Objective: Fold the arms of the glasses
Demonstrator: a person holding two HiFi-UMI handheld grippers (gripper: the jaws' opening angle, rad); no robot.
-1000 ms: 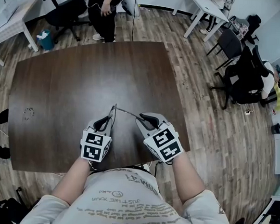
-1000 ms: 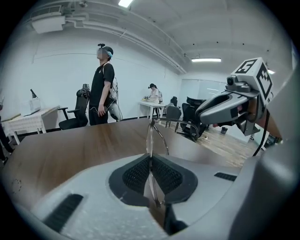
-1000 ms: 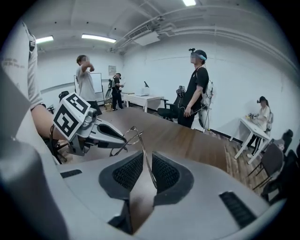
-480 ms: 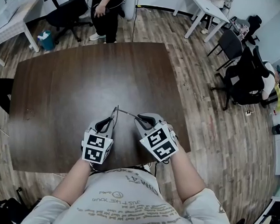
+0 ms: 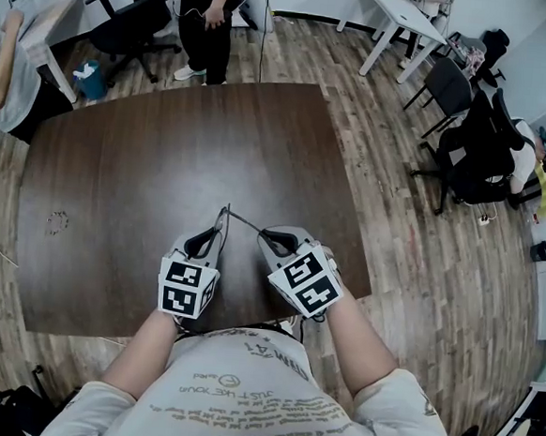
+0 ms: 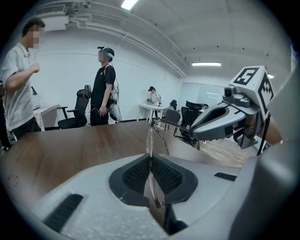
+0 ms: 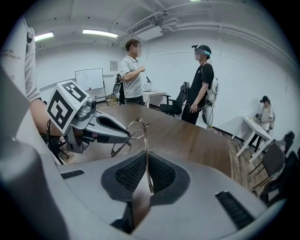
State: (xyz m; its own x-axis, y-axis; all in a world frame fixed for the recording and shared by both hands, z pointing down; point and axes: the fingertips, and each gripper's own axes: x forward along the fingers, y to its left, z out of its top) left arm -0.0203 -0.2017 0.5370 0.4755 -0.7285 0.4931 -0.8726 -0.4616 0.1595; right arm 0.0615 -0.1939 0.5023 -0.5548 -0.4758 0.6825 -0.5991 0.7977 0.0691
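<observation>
Thin wire-framed glasses [image 5: 227, 216] hang above the near part of the brown table [image 5: 166, 147], held between both grippers. My left gripper [image 5: 215, 230] is shut on the front frame, which stands edge-on between its pads [image 6: 140, 174]. My right gripper [image 5: 265, 234] grips one arm of the glasses [image 7: 146, 154]; its jaws have just been closing with that arm between them, and the pads now press on it. In the right gripper view the lenses [image 7: 127, 137] sit beside the left gripper [image 7: 108, 129]. The left gripper view shows the right gripper [image 6: 220, 118] at the end of the arm [image 6: 174, 128].
A small ring-shaped mark [image 5: 56, 222] lies on the table at the left. A person [image 5: 205, 9] stands at the far end, another [image 5: 7, 69] at the left. Office chairs [image 5: 476, 153] and white desks [image 5: 402, 11] stand around. The table's near edge [image 5: 104, 335] is just below my grippers.
My right gripper has shifted slightly left, toward the left gripper, bringing the glasses' arm with it. The left gripper has kept still. A person has come into view at the upper left.
</observation>
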